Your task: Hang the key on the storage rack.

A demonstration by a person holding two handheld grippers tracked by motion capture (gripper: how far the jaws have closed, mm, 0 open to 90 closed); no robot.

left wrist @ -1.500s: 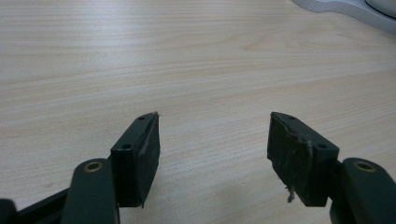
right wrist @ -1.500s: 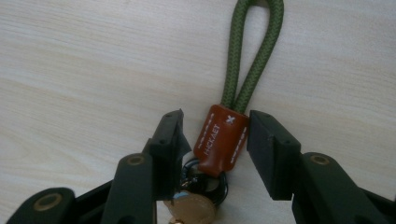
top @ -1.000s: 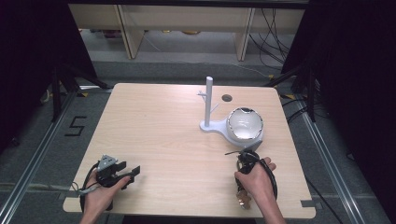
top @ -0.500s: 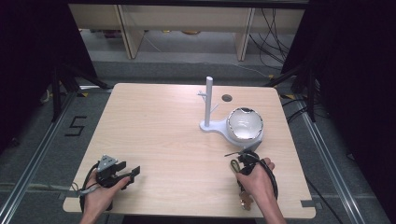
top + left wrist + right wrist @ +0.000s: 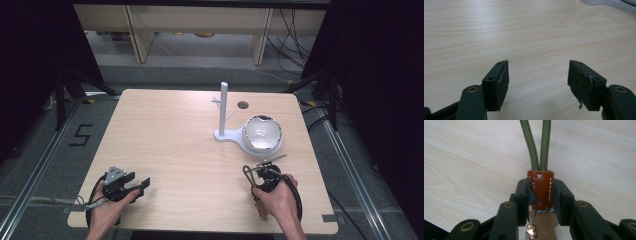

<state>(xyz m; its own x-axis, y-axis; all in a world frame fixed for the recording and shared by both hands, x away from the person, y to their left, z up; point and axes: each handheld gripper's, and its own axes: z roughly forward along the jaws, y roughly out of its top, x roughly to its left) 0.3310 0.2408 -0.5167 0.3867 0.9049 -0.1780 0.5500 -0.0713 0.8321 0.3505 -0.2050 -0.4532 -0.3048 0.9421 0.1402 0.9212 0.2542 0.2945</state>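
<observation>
R claw clamped on leather tab.

high: above, forward-down | gripper views: close, low | shared: table

Beyond the jaws in the right gripper view, we lose the green cord at the top edge, so its loop is unseen. Between the jaws, the pads cover the sides of the brown leather tab; its stamped lettering is too small to read. Below them, the brass pieces are cut off.
</observation>
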